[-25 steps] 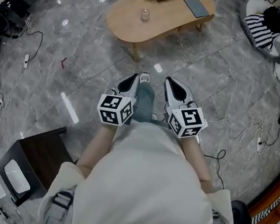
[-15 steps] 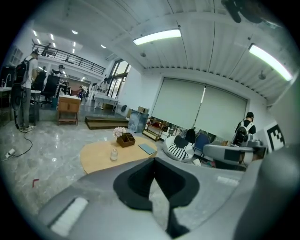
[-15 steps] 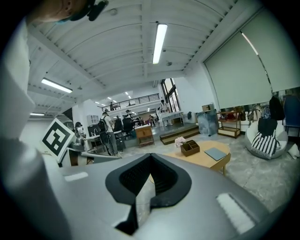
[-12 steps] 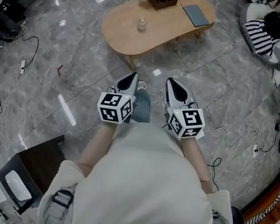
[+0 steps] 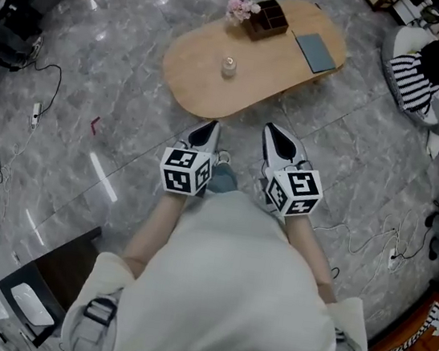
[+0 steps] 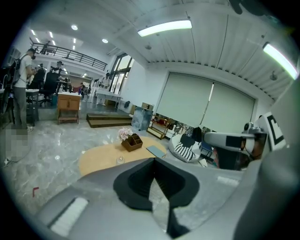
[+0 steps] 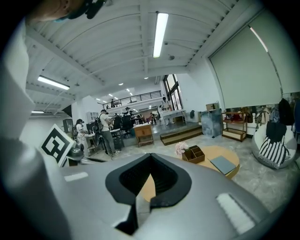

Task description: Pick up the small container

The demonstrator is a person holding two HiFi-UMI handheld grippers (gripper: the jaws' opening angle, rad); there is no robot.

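Small container (image 5: 229, 67): a clear glass jar, recorded upright on the oval wooden bench (image 5: 195, 86). It stands alone on the bare middle stretch of the bench top, touched by nothing. It is also picked out in the left gripper view (image 6: 120, 160), beyond the jaws.

Far end of the bench: pink flowers (image 5: 242, 6) are noted just beside a dark wooden organiser (image 5: 270, 18). A grey pad (image 5: 315, 52) lies flat toward the bench's right edge.

Left claw (image 5: 207, 131): clenched, with the pads seen pressed together in its own view (image 6: 153, 162) and nothing between them. It is held over the grey marble floor (image 5: 114, 115), just short of the bench's near edge and well apart from the small container.

Right claw (image 5: 282, 141): likewise clenched and empty (image 7: 151, 158), also just short of the bench's near edge. Both claws are pointed toward the bench.
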